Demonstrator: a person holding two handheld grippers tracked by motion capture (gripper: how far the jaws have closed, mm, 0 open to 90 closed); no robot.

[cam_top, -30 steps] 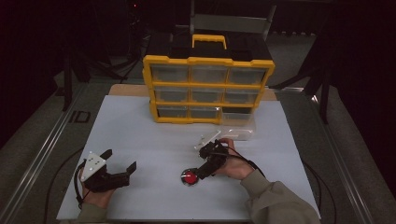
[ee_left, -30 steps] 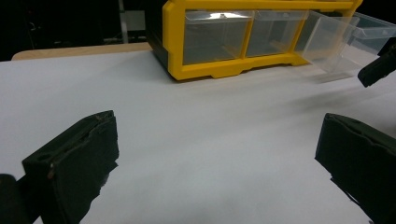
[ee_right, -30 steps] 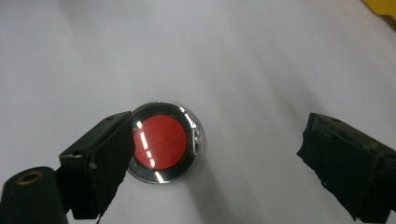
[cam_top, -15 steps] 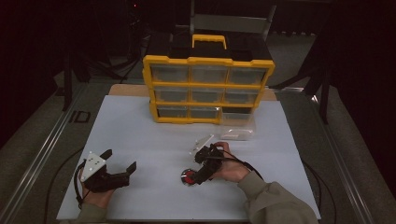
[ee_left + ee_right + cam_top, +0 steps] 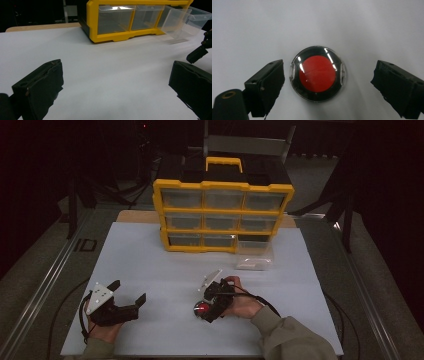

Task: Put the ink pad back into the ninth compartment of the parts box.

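Red-faced under its clear dome, the round push button (image 5: 317, 74) lies flat on the white tabletop (image 5: 165, 265) between the right gripper (image 5: 329, 85)'s spread jaws, so I'd say the grasp is next: lower and squeeze.

I see a yellow drawer cabinet (image 5: 223, 215) standing at the far side of the white table (image 5: 150, 260). Its lower-right clear drawer (image 5: 255, 253) is pulled out onto the table, with something small and pale inside.
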